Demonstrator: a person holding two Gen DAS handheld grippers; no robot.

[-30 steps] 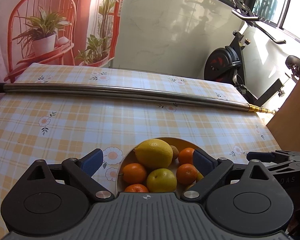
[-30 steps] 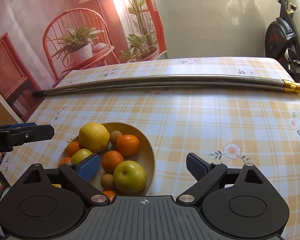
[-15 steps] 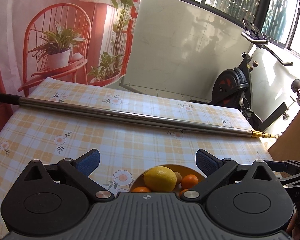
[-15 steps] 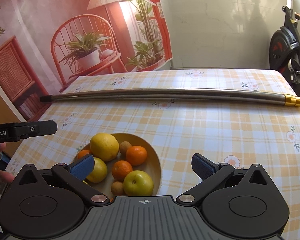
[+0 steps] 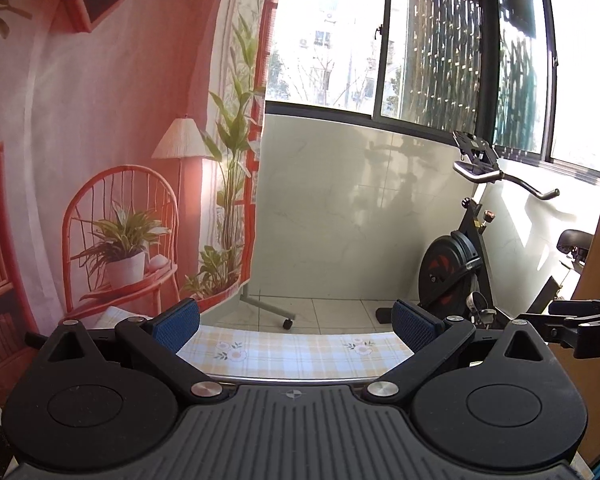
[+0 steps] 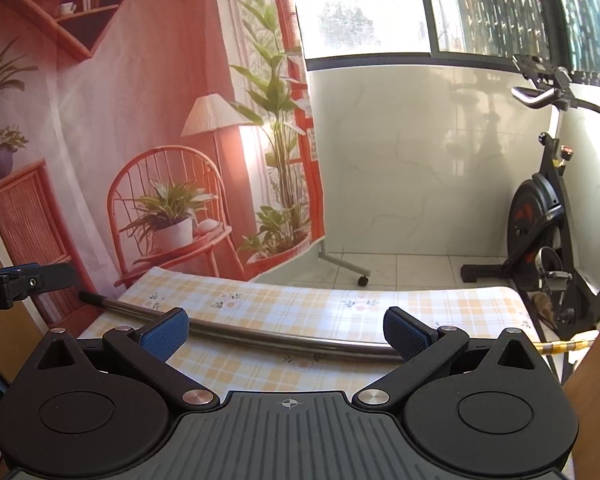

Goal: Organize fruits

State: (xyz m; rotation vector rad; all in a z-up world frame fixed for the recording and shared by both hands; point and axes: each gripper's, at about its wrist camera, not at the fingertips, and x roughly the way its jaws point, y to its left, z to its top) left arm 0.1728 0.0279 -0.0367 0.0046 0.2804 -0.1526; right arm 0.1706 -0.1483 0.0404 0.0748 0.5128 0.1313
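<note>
Right wrist view: one metal rod (image 6: 276, 340) is seen lying across one checked table (image 6: 440, 304), beyond the right gripper (image 6: 286, 330), whose jaws are spread and empty. The left gripper (image 5: 296, 326) is likewise held released. No fruit is shown in either view.

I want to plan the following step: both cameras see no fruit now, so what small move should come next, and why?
Probably tilt both grippers down. The left gripper and right gripper have open, empty jaws aimed at the wall; only the tablecloth and metal pole show.
</note>
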